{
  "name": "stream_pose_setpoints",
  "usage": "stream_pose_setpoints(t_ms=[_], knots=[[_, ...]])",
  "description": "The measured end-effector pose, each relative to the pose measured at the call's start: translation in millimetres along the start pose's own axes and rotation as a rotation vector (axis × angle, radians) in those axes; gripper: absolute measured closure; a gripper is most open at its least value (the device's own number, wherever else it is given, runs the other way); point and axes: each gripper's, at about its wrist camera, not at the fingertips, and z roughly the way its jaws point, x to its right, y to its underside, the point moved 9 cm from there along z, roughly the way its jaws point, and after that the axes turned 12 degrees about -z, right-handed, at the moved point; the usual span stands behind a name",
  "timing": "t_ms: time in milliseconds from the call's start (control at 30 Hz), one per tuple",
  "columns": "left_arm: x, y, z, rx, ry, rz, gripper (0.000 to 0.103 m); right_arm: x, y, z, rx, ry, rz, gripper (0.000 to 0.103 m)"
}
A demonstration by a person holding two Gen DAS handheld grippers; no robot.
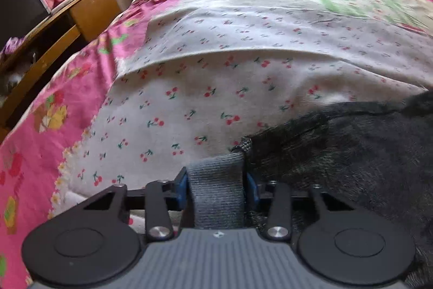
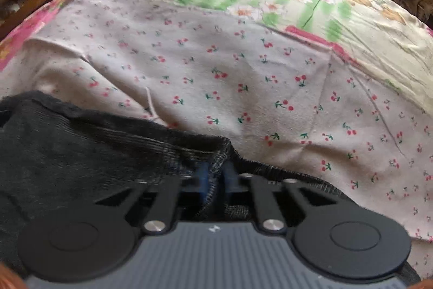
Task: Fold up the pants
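Left wrist view: we are clamping both the left gripper and right gripper on the dark pants, fabric trailing toward three o'clock.

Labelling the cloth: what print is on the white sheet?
Small red cherries on the sheet, clearest in the right wrist view.

Bed carries everything. Pink floral sheet covers it, showing left of left gripper's fingers. White cherry-print cloth lies on sheet, spreading ahead of both grippers' fingers, one fold ridge across it. Dark ribbed pants lie on cherry cloth, edge reaching in between fingers, bulk right of left fingers, left of right fingers.
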Motion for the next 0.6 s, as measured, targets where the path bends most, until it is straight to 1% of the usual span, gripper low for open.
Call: stream_pose_setpoints(t_ms=[33, 100, 200, 267, 300, 333, 367, 433, 467, 533, 567, 600], knots=[[-0.1, -0.3, -6.4, 0.010, 0.002, 0.007, 0.050, -1.0, -0.4, -9.6, 0.018, -0.001, 0.002, 0.098], [-2.8, -3.3, -27.4, 0.057, 0.027, -0.002, 0.051, -5.1, -1.1, -39.0, 0.076, -0.023, 0.009, 0.098], [-8.9, -0.9, -81.8, 0.148, 0.118, -0.047, 0.051, -15.8, 7.0, -101.9, 0.182, -0.084, 0.009, 0.099], [-14.1, 11.9, -124.3, 0.202, 0.185, -0.055, 0.051, -27.5, 22.6, -144.1, 0.219, -0.130, 0.007, 0.099], [-18.1, 25.2, -148.1, 0.225, 0.215, -0.054, 0.050, -36.7, 37.1, -170.4, 0.238, -0.158, -0.010, 0.101], [-22.7, 38.7, -165.5, 0.232, 0.228, -0.055, 0.050, -44.3, 49.5, -190.0, 0.243, -0.177, -0.025, 0.103], [-28.0, 56.3, -181.9, 0.232, 0.236, -0.056, 0.049, -53.3, 71.6, -213.2, 0.237, -0.187, -0.034, 0.103], [-38.6, 92.6, -203.8, 0.216, 0.256, -0.086, 0.048, -68.2, 113.5, -239.0, 0.195, -0.181, -0.041, 0.103], [-43.1, 107.6, -209.1, 0.204, 0.264, -0.107, 0.048, -76.3, 134.5, -242.7, 0.160, -0.196, -0.023, 0.103], [-49.8, 143.9, -212.2, 0.169, 0.274, -0.133, 0.047, -97.2, 179.8, -241.9, 0.071, -0.254, 0.018, 0.103], [-51.5, 158.6, -208.0, 0.151, 0.279, -0.138, 0.047, -107.0, 196.6, -238.4, 0.038, -0.256, 0.016, 0.103], [-51.6, 170.7, -203.1, 0.128, 0.271, -0.148, 0.050, -117.5, 211.1, -231.9, 0.007, -0.229, -0.012, 0.102]])
